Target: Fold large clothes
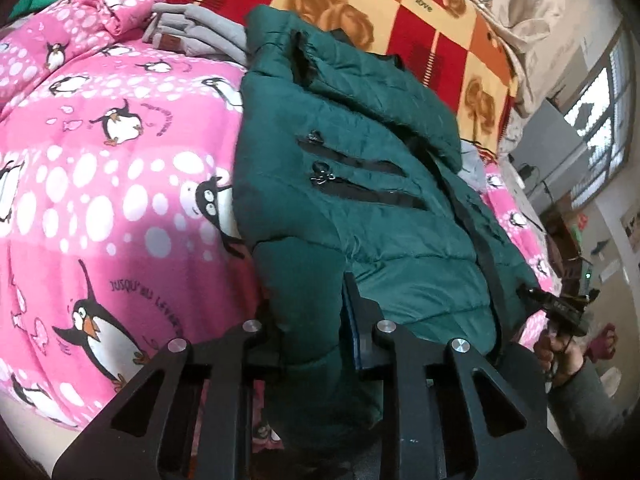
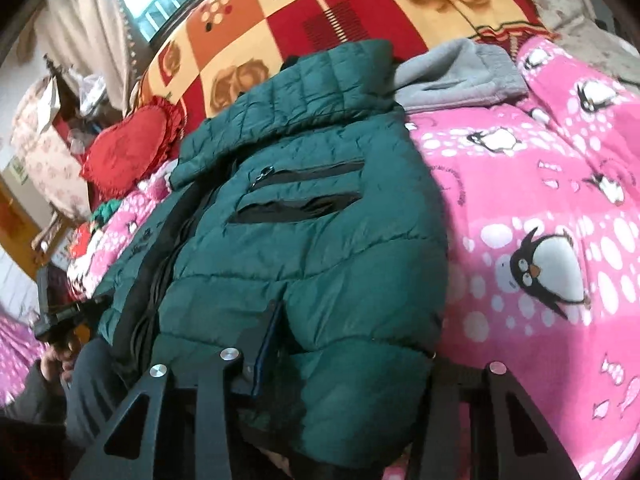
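A green puffer jacket lies on the bed's pink penguin blanket, collar toward a red and yellow checked blanket, its two chest zip pockets facing up. At its near hem, on the left, the left tongs are clamped on a bunched fold of jacket. A grey garment lies folded by the collar. On the right, the right tongs straddle the other hem corner; the far finger is hidden under the padding, so they seem to grip it. A red heart cushion sits beyond.
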Demonstrator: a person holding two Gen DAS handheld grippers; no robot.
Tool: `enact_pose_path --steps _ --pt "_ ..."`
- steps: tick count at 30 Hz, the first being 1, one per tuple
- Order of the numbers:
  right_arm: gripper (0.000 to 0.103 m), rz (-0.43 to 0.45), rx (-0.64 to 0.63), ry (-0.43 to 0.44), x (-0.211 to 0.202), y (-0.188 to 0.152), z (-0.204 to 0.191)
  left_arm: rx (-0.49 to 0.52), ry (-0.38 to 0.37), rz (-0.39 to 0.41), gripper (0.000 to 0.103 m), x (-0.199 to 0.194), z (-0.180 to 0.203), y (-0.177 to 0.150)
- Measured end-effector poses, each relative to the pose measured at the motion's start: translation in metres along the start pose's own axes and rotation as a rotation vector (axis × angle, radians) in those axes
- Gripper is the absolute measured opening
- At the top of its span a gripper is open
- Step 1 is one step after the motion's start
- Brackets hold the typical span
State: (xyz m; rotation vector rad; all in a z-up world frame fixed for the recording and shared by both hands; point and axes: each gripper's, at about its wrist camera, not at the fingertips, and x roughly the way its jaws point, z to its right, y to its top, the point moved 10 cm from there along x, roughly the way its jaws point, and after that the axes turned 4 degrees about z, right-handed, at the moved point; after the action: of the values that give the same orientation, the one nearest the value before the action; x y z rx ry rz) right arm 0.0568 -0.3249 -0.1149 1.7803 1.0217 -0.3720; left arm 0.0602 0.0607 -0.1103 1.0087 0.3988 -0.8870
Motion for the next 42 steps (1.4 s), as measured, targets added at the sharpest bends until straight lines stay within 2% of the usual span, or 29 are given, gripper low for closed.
enact_pose_path --steps 3,5,8,9,10,11,13,17,23,33,42 --pt "0.044 -0.005 0.051 -0.003 0.004 -0.005 0.0 -0.016 0.018 -0.01 0.029 0.005 -0.003 -0.006" --pt "0.043 -0.017 0.039 -0.005 0.002 -0.004 -0.004 -0.02 0.009 -0.008 0.038 0.007 -0.002 -0.007" --pt "0.031 -0.005 -0.004 -0.038 -0.005 0.003 -0.014 -0.012 0.012 -0.01 0.038 0.004 0.002 -0.004" --pt "0.029 0.005 -0.01 -0.046 -0.008 0.006 -0.017 -0.011 0.014 -0.002 0.037 0.001 0.002 -0.002" --pt "0.027 0.013 -0.012 -0.051 -0.011 0.009 -0.021 -0.012 0.031 0.013 0.021 -0.004 0.002 0.002" --pt "0.025 0.024 -0.016 -0.061 -0.016 0.013 -0.025 -0.017 0.034 0.016 0.015 -0.007 0.002 0.005" --pt "0.025 0.045 -0.025 -0.072 -0.023 0.021 -0.034 -0.004 0.046 0.041 0.013 -0.016 0.006 0.011" --pt "0.024 0.074 -0.059 -0.072 -0.035 0.032 -0.059 0.023 0.059 0.115 0.012 -0.041 0.017 0.029" --pt "0.022 0.079 -0.095 -0.075 -0.047 0.033 -0.076 -0.032 0.046 0.192 0.012 -0.077 0.005 0.045" --pt "0.019 0.141 -0.077 -0.033 -0.088 0.011 -0.086 -0.074 -0.01 0.212 0.011 -0.121 0.002 0.024" --pt "0.018 0.19 -0.072 0.022 -0.131 -0.009 -0.097 -0.022 -0.041 0.226 0.011 -0.163 0.021 -0.006"
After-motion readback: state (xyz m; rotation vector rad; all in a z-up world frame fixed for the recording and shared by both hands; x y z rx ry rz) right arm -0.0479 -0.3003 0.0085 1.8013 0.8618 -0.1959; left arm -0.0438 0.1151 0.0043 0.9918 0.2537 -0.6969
